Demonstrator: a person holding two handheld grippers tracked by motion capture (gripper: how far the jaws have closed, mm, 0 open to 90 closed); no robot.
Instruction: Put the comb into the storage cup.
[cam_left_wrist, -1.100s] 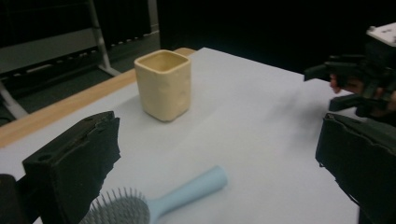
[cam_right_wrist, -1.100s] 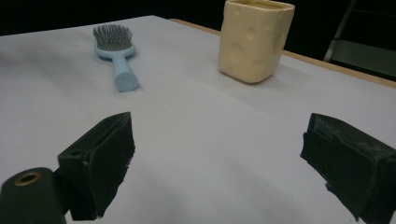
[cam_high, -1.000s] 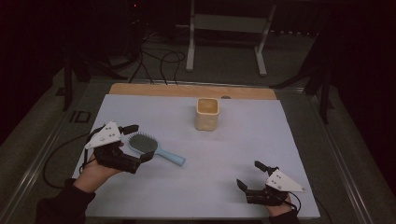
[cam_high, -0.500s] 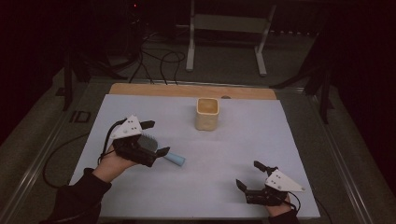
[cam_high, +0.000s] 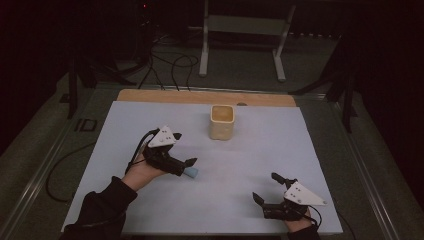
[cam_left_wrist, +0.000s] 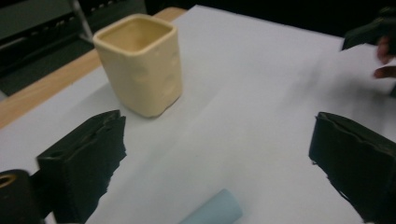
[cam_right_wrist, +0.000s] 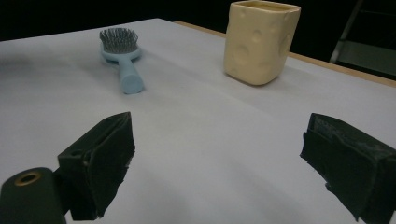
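Dark room, white sheet (cam_high: 250, 150) over wooden table. Left gripper (cam_high: 186, 165) hovers directly above light-blue hairbrush (cam_right_wrist: 122, 59) — jaws wide apart, nothing between them, handle end (cam_left_wrist: 215, 211) poking out below. Cream square cup (cam_high: 222, 121) stands upright just beyond, near far edge. Right gripper (cam_high: 267, 189) low at near right, well apart from brush — jaws spread, empty.

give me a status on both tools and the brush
Left tool open, over the light blue plastic hairbrush, not gripping. Right tool open, resting at the table's near edge. Square cream ceramic cup stands apart; nothing in the way.
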